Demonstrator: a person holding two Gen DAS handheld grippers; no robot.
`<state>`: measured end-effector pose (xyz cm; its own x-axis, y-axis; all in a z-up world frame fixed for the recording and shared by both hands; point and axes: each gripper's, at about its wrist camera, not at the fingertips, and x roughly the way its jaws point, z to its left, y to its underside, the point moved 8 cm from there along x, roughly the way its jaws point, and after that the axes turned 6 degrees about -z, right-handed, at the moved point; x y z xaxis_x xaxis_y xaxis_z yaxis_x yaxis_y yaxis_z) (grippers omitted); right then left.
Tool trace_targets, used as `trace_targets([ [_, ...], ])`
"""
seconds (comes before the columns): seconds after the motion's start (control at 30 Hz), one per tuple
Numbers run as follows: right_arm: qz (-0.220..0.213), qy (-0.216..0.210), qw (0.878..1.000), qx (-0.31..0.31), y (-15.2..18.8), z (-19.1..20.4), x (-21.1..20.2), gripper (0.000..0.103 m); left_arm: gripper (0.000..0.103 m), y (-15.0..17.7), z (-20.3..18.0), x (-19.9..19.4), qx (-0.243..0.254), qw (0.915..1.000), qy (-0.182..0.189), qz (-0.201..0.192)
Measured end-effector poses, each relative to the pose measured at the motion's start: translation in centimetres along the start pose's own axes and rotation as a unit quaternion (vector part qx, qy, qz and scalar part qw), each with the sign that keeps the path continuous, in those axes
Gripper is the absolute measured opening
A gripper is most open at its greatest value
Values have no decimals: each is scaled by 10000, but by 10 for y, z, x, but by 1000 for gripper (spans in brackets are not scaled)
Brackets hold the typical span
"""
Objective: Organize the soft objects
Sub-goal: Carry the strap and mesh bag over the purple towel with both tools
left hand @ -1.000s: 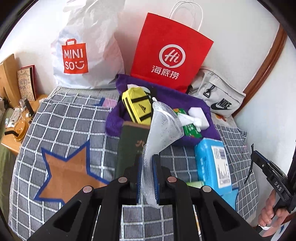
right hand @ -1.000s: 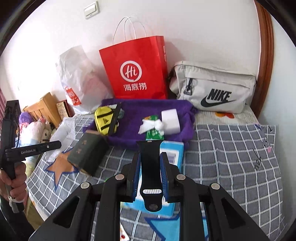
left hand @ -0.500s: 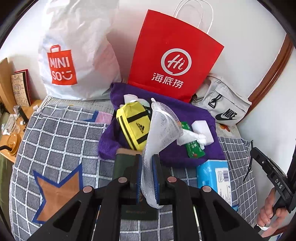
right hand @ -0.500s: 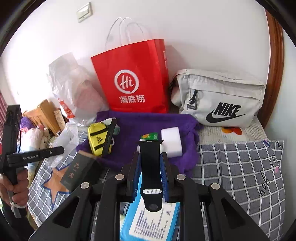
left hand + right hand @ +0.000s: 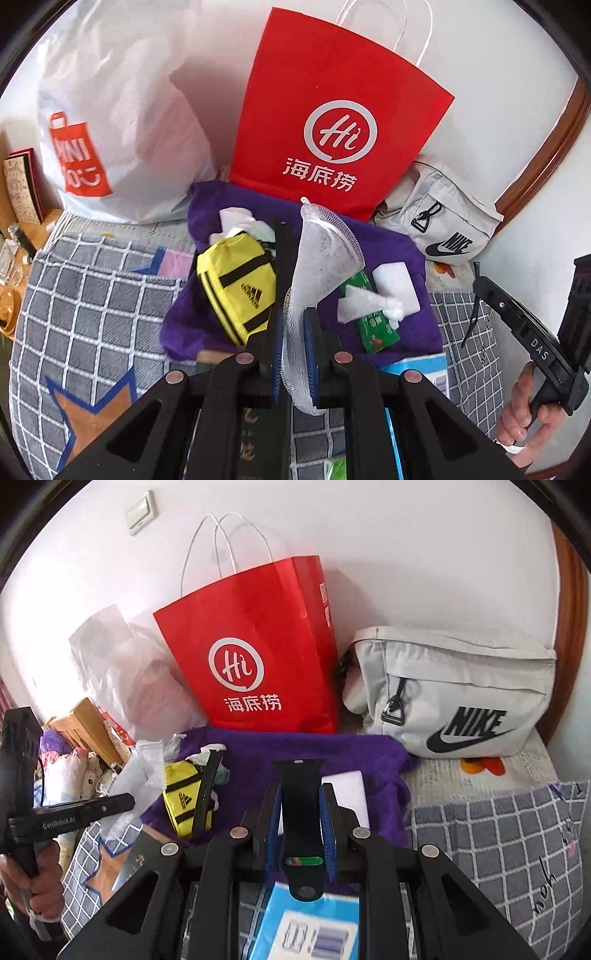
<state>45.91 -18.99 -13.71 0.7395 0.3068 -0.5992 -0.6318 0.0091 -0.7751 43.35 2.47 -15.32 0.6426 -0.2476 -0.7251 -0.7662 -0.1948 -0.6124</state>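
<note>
Book point(image 5: 255, 435) mostly hidden under left gripper point(image 5: 293, 363); blue packet point(image 5: 314, 926) cut off by frame edge. Left gripper nearly closed, pinching white mesh pouch point(image 5: 317, 266), held above purple towel point(image 5: 391, 243). Right gripper point(image 5: 300, 825) clamped on black watch strap point(image 5: 300, 808), over same towel near white sponge point(image 5: 349, 786). Yellow pouch point(image 5: 238, 288) lying on towel.

hidden: lower part of green packet point(image 5: 375, 325) under crumpled tissue point(image 5: 364, 306); dark book point(image 5: 255, 443) mostly behind gripper frame, bottom centre | cut off: blue pack point(image 5: 306, 926) at bottom edge; white Miniso bag point(image 5: 110, 122) logo at left rim | blurred: clutter on wooden stand point(image 5: 14, 251), far left, unreadable
</note>
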Motion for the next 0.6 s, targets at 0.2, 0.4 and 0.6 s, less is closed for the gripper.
trace_targets([
  [0.2,244,7,9995,-197,-7,1,31,21,11,-10,-6,25,-15,9998,121,126],
  [0.4,579,87,9980,-246,10,-6,61,21,11,-13,-11,56,-56,9994,161,298],
  [0.6,824,233,9962,-178,20,-25,72,21,11,-6,-10,81,-134,9986,295,417],
])
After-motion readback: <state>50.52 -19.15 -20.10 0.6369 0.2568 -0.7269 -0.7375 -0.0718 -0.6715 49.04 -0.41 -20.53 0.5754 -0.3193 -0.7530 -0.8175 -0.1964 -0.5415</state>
